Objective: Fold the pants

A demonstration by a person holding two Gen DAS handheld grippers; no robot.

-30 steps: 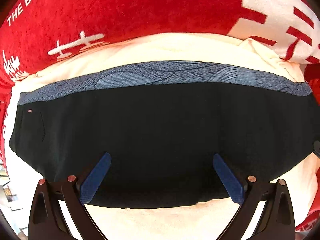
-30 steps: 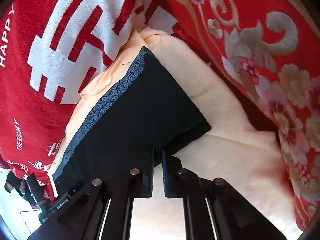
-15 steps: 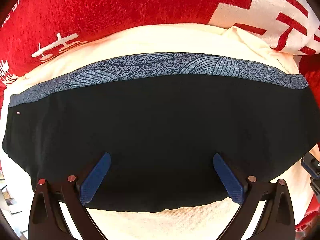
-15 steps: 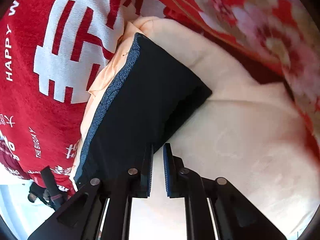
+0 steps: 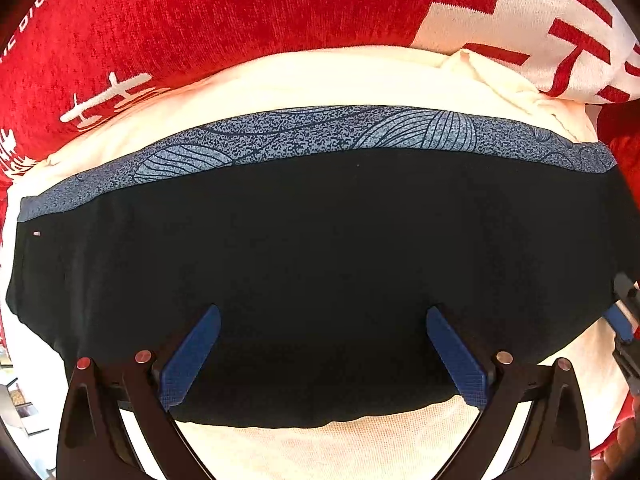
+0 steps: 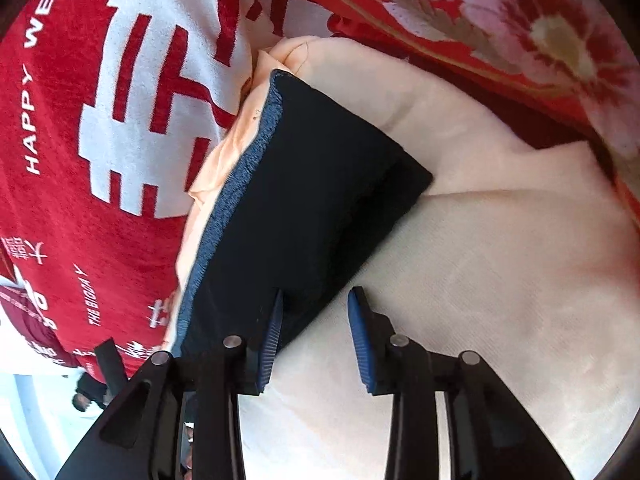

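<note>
The folded black pants point(image 5: 320, 264), blue patterned waistband point(image 5: 320, 136) away from the camera, lie on a cream cloth point(image 6: 500, 280) while the left gripper point(image 5: 323, 336) hangs spread wide above them and the right gripper point(image 6: 315, 312) is opening, its pads off the pants' edge.

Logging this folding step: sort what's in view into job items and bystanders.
Job items: black pants, folded, with blue patterned waistband; left gripper, open; right gripper, jaws opening.

Bystanders: cream cloth underneath; red blanket with white lettering; red floral quilt.
</note>
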